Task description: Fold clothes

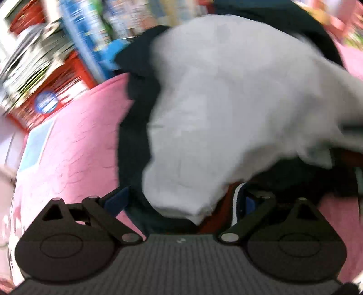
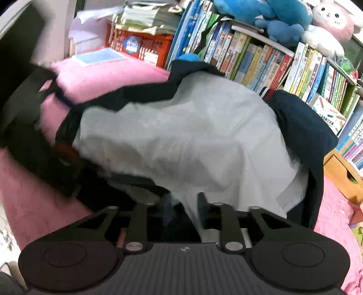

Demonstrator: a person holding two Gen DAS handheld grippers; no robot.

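1. Garment: a dark navy jacket (image 2: 301, 122) with a pale grey lining (image 2: 181, 136) lies lining-side up on a pink bed cover (image 2: 34, 204). It sits directly ahead of both tools and reaches right up to their tips.
2. Right tool (image 2: 185, 204): the jaws stand close together with a pale fold of lining and a dark edge between them. It appears to be clenched on the jacket's near hem, though blur keeps the contact itself from being clear.
3. Left tool (image 1: 183, 199): the fingers stand wide apart, with the edge of the lining and a red-and-white trim (image 1: 226, 213) lying in the gap. It is released, grasping nothing.
4. Key relation: in the right view the jacket's long axis runs from the tool tips away toward the bookshelf (image 2: 261, 59), with the striped collar (image 2: 267, 94) at the far end. Both tools are at the near edge; the right is the one engaged with the cloth.
5. Judgement: the jacket is spread and rumpled, not a tidy folded stack. Any fold from here would carry the near edge forward, away from the tools.
6. Containers: a red crate (image 2: 145, 45) beyond the bed, ahead-left of the right tool, holds stacked papers and books. The bookshelf holds upright books, with soft toys (image 2: 272, 15) on top.
7. The left view is heavily blurred; fine detail there is unreliable.
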